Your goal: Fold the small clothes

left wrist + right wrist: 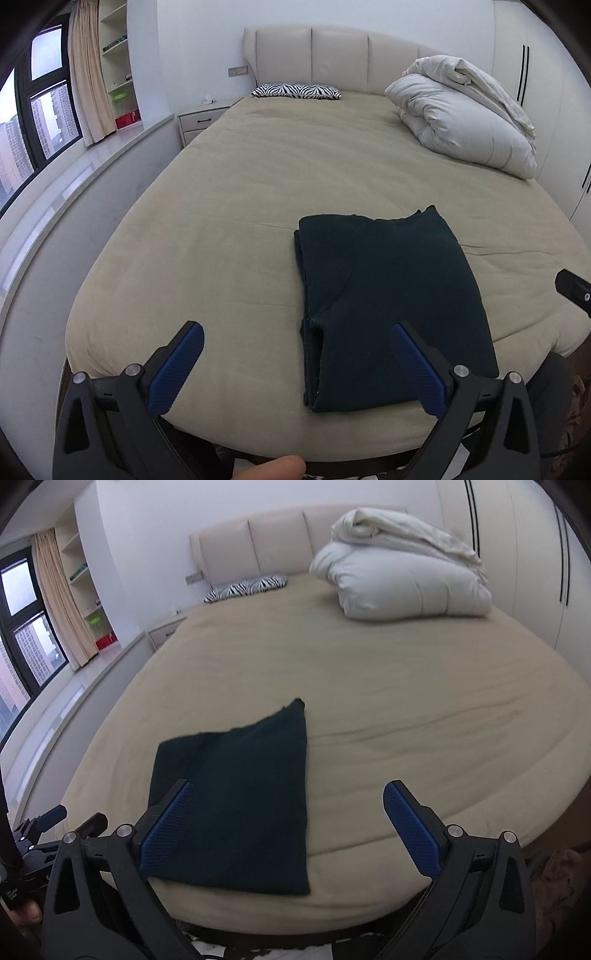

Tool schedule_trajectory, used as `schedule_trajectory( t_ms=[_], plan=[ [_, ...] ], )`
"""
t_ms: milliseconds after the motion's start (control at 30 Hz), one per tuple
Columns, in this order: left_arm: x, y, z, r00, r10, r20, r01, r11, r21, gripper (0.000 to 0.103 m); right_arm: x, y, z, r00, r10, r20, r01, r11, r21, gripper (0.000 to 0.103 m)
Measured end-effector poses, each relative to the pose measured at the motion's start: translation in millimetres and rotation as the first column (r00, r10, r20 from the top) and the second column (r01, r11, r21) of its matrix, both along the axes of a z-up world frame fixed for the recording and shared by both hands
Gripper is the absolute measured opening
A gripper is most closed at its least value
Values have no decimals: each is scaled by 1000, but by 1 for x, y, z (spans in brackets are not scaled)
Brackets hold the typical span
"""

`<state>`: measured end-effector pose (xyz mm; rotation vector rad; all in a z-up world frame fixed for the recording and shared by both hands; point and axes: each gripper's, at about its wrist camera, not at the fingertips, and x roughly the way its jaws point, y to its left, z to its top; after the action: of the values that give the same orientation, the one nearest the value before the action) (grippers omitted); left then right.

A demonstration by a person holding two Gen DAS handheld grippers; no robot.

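Note:
A dark green garment [388, 306] lies folded into a flat rectangle on the beige bed [229, 206], near the front edge. It also shows in the right wrist view [243, 797]. My left gripper [295, 332] is open and empty, held above the front edge of the bed, its right finger over the garment's near end. My right gripper [288, 790] is open and empty, held above the garment's near right part. The right gripper's tip shows at the right edge of the left wrist view [572, 290]. The left gripper shows at the lower left of the right wrist view [55, 823].
A white bundled duvet [465, 114] lies at the back right of the bed, a zebra-print pillow [295, 91] by the headboard [332, 55]. A nightstand [201, 122], a window ledge [92, 166] and a window [33, 122] are on the left. A wardrobe [554, 92] stands on the right.

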<state>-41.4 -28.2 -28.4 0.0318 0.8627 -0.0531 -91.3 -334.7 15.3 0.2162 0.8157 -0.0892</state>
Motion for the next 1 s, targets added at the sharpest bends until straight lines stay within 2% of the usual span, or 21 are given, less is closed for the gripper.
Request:
schedule_trajectory(
  t_ms=[167, 333, 1000],
  plan=[
    [-3, 4, 0, 1000, 8, -6, -8, 1000, 9, 103, 11, 4, -34, 995, 9, -98, -11, 1000, -18, 103],
    [-2, 8, -7, 1000, 15, -24, -15, 1000, 5, 103, 18, 7, -51, 991, 20, -134, -25, 999, -32, 103],
    [1, 16, -17, 998, 24, -53, -24, 1000, 9, 103, 16, 19, -46, 989, 44, -141, -53, 997, -56, 103]
  ],
)
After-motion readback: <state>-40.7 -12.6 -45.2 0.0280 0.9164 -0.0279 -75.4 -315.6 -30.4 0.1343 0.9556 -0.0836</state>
